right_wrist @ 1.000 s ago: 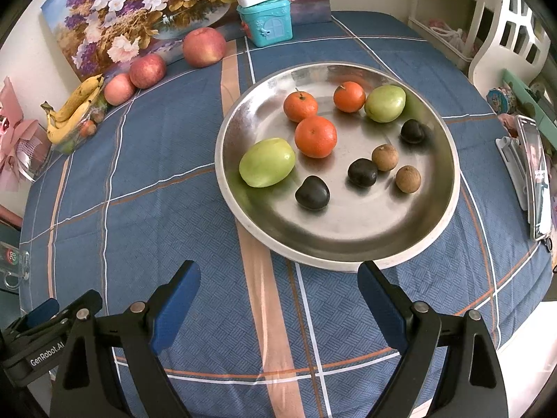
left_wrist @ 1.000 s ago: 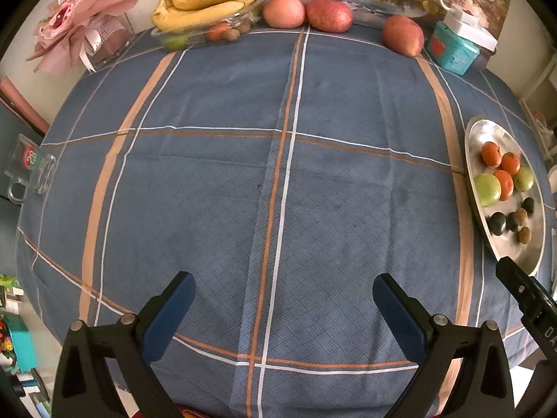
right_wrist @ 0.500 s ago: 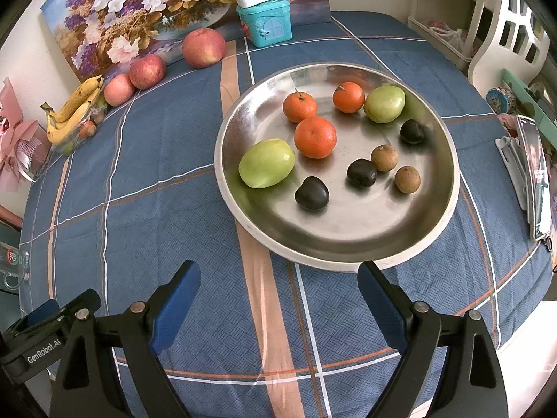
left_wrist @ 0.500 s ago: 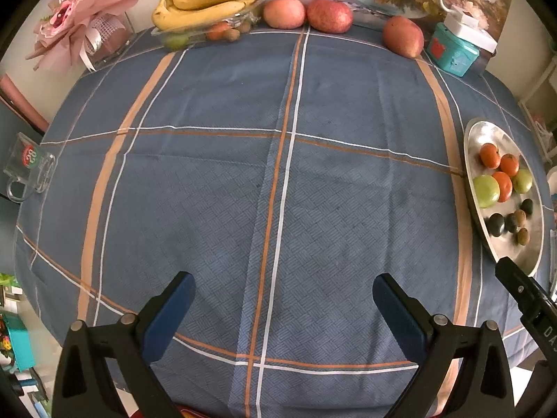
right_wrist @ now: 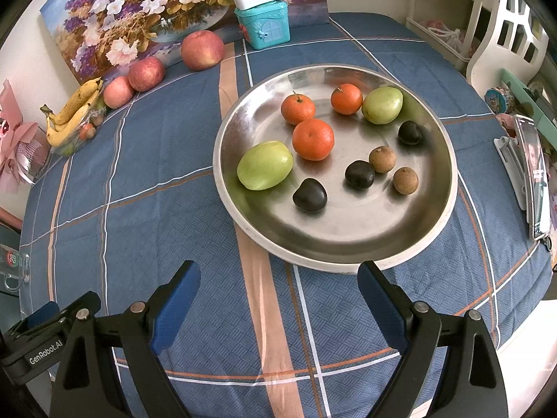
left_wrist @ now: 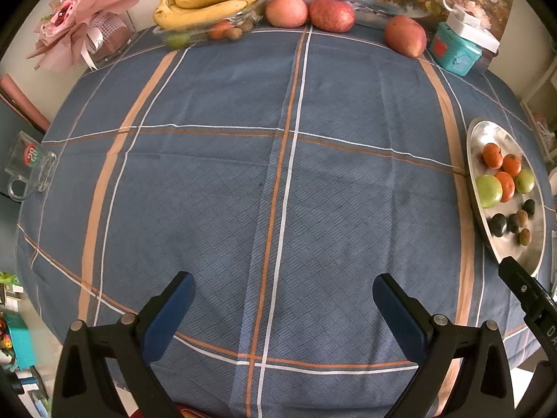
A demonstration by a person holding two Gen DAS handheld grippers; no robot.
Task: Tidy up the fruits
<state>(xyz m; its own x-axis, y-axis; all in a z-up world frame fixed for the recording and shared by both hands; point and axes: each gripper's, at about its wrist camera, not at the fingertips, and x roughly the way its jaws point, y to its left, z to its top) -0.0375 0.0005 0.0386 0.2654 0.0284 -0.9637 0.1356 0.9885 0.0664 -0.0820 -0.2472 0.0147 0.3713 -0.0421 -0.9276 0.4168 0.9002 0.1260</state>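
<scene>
A round steel plate (right_wrist: 348,254) sits on the blue checked tablecloth, just beyond my right gripper (right_wrist: 278,278), which is open and empty. The plate holds three oranges (right_wrist: 312,139), two green fruits (right_wrist: 265,164), three dark plums (right_wrist: 309,195) and two brown longans (right_wrist: 405,180). My left gripper (left_wrist: 282,292) is open and empty above bare cloth; the plate (left_wrist: 522,254) lies at its far right. Bananas (left_wrist: 212,3) on a glass dish and three apples (left_wrist: 332,14) line the far edge.
A teal toy house (right_wrist: 263,25) with a white power strip on top and a flower painting (right_wrist: 139,7) stand at the back. A pink bouquet (left_wrist: 80,28) and a glass mug (left_wrist: 29,167) are at the left. A phone on a stand (right_wrist: 532,174) is right of the plate.
Both views have shifted only slightly; the plate sits a little further right in the left wrist view. Both grippers stay open and empty.
</scene>
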